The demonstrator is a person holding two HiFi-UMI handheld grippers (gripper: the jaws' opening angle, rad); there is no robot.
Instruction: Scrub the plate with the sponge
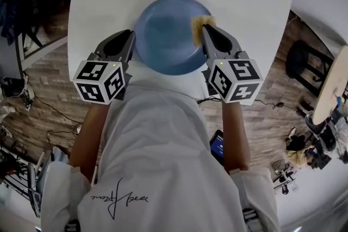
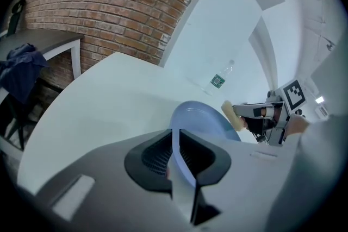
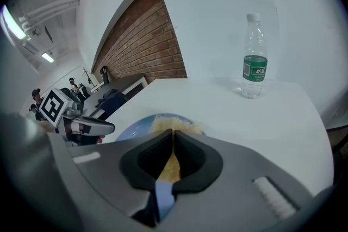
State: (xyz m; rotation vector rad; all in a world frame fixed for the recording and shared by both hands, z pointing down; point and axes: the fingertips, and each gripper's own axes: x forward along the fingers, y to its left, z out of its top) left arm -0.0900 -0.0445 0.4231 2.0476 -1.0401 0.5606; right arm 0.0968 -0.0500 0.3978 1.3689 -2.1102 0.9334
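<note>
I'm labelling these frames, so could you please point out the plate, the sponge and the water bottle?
plate (image 1: 163,43), head view, bare blue centre.
sponge (image 1: 198,24), head view, exposed yellow end.
water bottle (image 3: 254,69), right gripper view, green label.

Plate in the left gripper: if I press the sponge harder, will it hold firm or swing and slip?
The plate looks rigid, so it probably won't flex. The left gripper pinches only one thin stretch of rim, so it may pivot under pressure. The right gripper holds the sponge at the opposite rim, adding leverage; the smooth rim could slip.
</note>
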